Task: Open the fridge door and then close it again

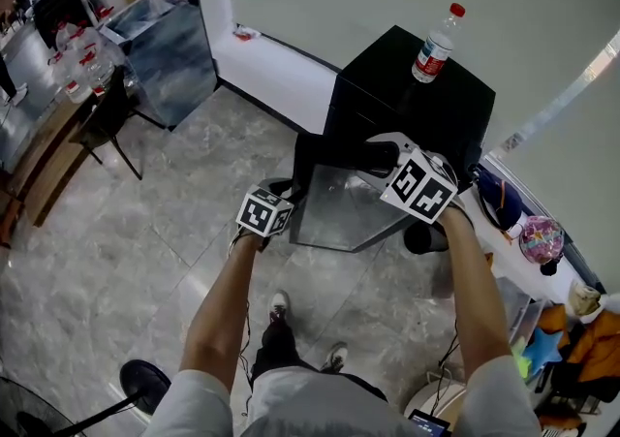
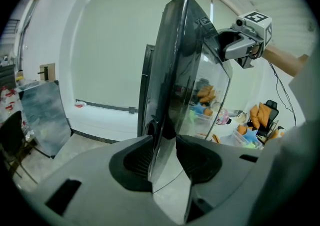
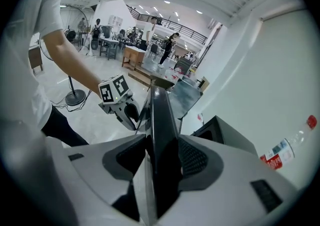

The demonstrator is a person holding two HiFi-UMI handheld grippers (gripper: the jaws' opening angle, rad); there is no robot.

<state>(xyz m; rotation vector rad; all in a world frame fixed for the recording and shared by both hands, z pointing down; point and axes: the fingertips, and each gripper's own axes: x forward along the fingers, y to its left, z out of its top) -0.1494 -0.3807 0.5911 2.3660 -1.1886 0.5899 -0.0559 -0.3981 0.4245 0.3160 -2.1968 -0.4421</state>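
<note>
A small black fridge (image 1: pixel 417 96) stands by the white wall with a water bottle (image 1: pixel 435 46) on top. Its door (image 1: pixel 339 207) is swung open toward me, the shiny inner face up in the head view. My left gripper (image 1: pixel 283 193) grips the door's left edge; in the left gripper view the door (image 2: pixel 180 59) runs between the pads of that gripper (image 2: pixel 164 145). My right gripper (image 1: pixel 380 156) holds the door's upper edge near the fridge; in the right gripper view the dark door edge (image 3: pixel 160 115) fills the gap of that gripper (image 3: pixel 162 155).
A grey reflective cabinet (image 1: pixel 174 47) stands at the back left beside a chair (image 1: pixel 107 120) and a cluttered table (image 1: pixel 39 125). A fan base (image 1: pixel 145 382) sits on the tiled floor near my feet (image 1: pixel 279 307). Bags and toys (image 1: pixel 541 239) crowd the right.
</note>
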